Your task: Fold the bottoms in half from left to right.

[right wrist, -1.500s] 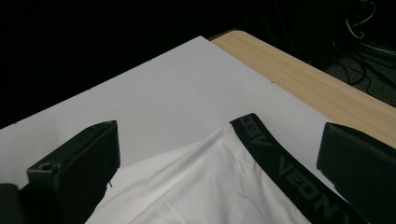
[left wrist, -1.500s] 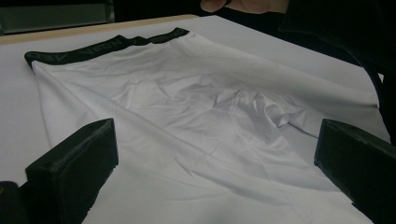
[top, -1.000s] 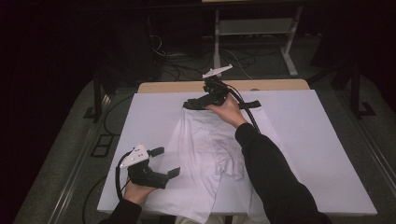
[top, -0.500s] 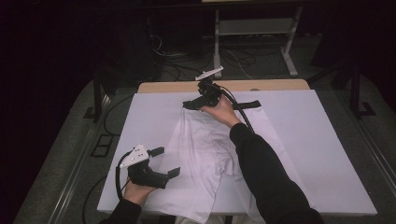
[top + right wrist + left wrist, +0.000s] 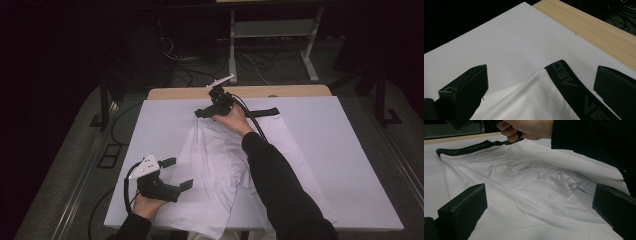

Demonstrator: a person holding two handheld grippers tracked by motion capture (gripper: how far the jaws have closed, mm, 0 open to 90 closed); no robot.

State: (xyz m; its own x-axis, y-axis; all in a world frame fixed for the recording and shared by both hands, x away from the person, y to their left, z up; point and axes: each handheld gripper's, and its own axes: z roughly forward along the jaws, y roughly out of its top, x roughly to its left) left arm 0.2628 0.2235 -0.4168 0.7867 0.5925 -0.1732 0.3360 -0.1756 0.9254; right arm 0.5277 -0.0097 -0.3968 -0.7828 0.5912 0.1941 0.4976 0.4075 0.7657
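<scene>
White shorts [image 5: 220,165] spread on white-covered table [image 5: 340,165], black waistband [image 5: 574,87] at far edge, directly ahead of right gripper [image 5: 214,106]. Right gripper jaws wide, straddling waistband corner, nothing clamped: lined up, I judge, to pinch band for straightening. Left gripper [image 5: 172,175] jaws wide, hovering beside near hem, fabric ahead between jaws, likely ready to anchor or pull opposite end.

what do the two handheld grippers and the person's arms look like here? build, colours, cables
Both are black pistol-style units. The left gripper has two blocky, matte black jaws, a pale three-cornered plate on top and a black cable looping behind. The right gripper carries a similar pale plate with a black cable along the forearm. Long black sleeves cover both arms.
</scene>
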